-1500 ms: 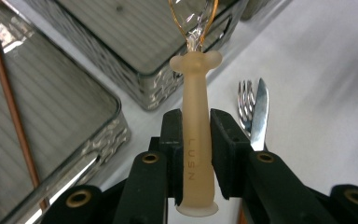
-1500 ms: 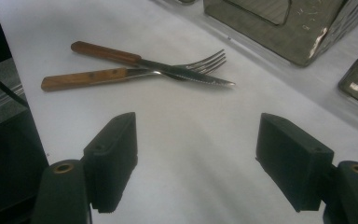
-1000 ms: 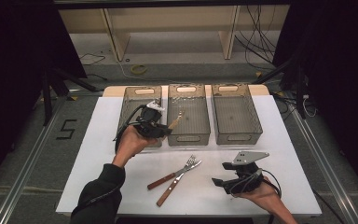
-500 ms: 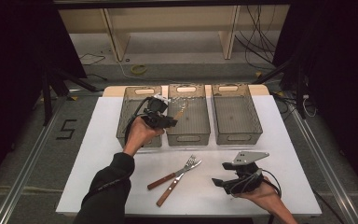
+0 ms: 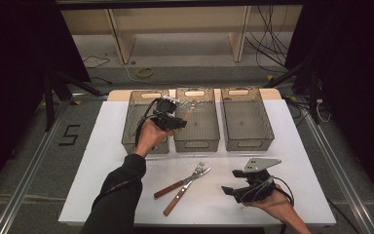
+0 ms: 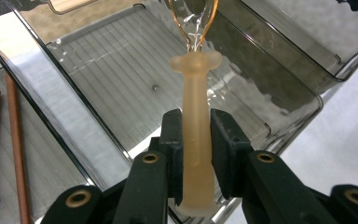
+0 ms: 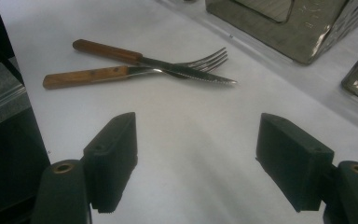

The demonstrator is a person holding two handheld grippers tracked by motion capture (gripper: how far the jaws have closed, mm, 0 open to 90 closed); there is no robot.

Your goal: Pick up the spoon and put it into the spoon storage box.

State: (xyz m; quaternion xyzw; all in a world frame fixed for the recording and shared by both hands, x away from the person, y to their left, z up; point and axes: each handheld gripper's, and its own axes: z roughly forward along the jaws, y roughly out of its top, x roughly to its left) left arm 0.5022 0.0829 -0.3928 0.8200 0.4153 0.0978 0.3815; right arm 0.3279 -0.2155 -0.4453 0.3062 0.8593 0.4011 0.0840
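Since the earlier frame, the left hand-held gripper (image 5: 179, 123) has carried its load from above the left bin (image 5: 132, 127) across to the middle bin (image 5: 197, 138), while the right one has stayed put. Its jaws are clenched on the pale, peach-coloured handle of a utensil (image 6: 196, 135), which rises straight ahead of the pads (image 6: 224, 156); the far end, with a clear glassy part, hangs over the ribbed floor of the middle bin, and whether it touches that floor I cannot tell. To this gripper's left, in the left bin, lie two slim brown sticks (image 6: 1, 149). Below and to its right, on the white surface (image 5: 102, 175), a fork (image 5: 182, 181) and a knife (image 5: 177, 198) with wooden handles lie crossed. Farther right, the right hand-held gripper (image 5: 230, 189) rests low near the front edge, jaws released and wide apart with nothing between them; the fork and knife lie just ahead of it, well beyond its pads (image 7: 114, 149). Behind it stands the right bin (image 5: 247, 122).
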